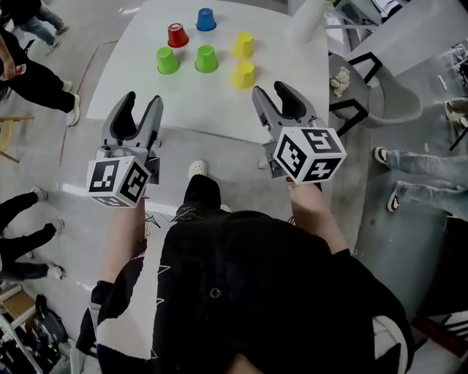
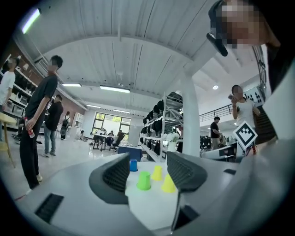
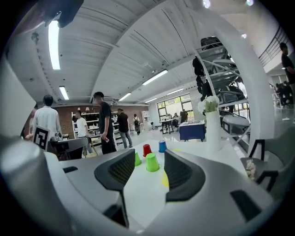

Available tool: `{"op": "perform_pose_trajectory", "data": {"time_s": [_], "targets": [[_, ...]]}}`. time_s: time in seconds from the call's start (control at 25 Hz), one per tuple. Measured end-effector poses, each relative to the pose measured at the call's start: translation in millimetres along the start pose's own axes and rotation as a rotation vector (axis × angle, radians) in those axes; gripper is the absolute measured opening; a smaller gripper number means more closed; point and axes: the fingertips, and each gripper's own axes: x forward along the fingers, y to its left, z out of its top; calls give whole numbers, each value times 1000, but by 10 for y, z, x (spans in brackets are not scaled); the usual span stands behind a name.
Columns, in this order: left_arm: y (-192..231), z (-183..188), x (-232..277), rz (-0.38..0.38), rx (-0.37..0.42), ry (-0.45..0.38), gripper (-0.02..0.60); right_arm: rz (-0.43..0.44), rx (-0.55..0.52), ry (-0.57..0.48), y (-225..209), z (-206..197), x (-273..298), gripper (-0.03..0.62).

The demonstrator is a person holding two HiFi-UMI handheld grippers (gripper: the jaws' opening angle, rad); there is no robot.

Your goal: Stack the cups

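One white worktop (image 1: 212, 109) fills the upper scene. Next in size, the left hand-held gripper (image 1: 142, 98) and the right hand-held gripper (image 1: 270, 89) reach over its near edge, both released, jaws parted with nothing between them. Six cups stand mouth-down further along the worktop, each apart and none stacked. The blue cup (image 1: 206, 19) and red cup (image 1: 178, 34) are farthest. The left green cup (image 1: 167, 60) and right green cup (image 1: 206, 58) sit beside the far yellow cup (image 1: 243, 45) and near yellow cup (image 1: 243, 74).
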Motion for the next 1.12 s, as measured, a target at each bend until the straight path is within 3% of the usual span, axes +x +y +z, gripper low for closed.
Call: {"op": "perform_pose_trajectory", "data": {"time_s": [0.4, 0.72, 1.12], "targets": [[551, -385, 520, -20, 20, 134, 346, -91, -5, 173, -373, -496, 727, 238], [825, -650, 847, -44, 0, 202, 354, -139, -24, 295, -602, -828, 1211, 255], [1004, -823, 1043, -57, -2, 244, 357, -182, -41, 362, -724, -1055, 1472, 267]]}}
